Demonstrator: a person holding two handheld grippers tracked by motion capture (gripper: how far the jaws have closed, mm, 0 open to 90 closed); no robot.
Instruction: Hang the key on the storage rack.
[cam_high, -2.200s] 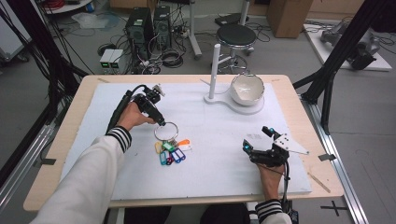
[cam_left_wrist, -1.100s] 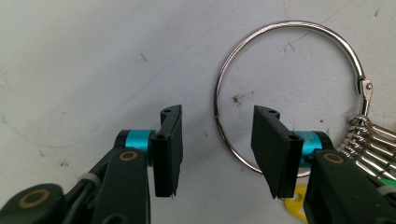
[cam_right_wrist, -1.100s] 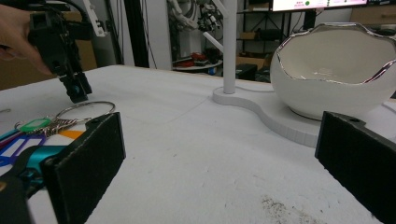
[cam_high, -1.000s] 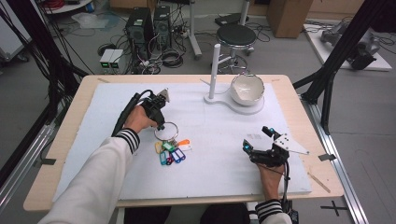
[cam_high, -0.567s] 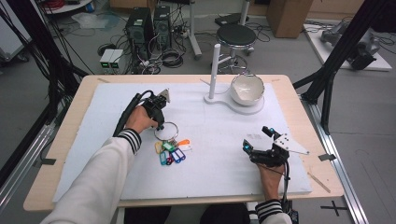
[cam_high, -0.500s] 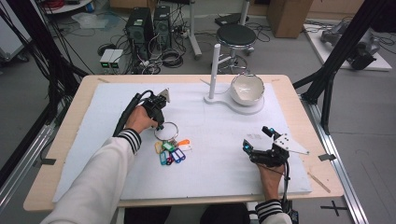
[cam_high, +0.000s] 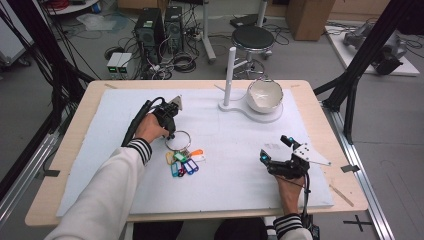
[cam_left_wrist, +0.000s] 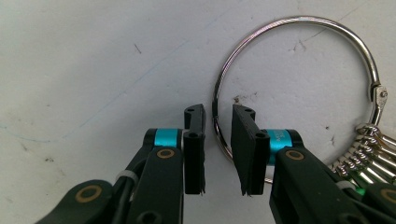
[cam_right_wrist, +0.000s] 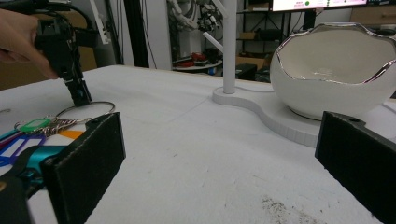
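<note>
Your left gripper (cam_left_wrist: 218, 147) had just been closing, its jaws straddling the thin steel key ring (cam_left_wrist: 299, 88) with a gap still showing on either side, a detail too small from above. The ring lay flat on scuffed white foam (cam_high: 235, 145). Your right gripper (cam_high: 274, 159) sat wide open, facing a glossy jagged-rimmed bowl (cam_right_wrist: 334, 70).

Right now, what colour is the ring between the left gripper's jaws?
Shiny silver metal ring, clearest in the left gripper view.

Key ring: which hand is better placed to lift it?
Left. The left gripper has been closing, its fingers straddling the key ring wire. The right gripper sits open, well off to the side.
</note>
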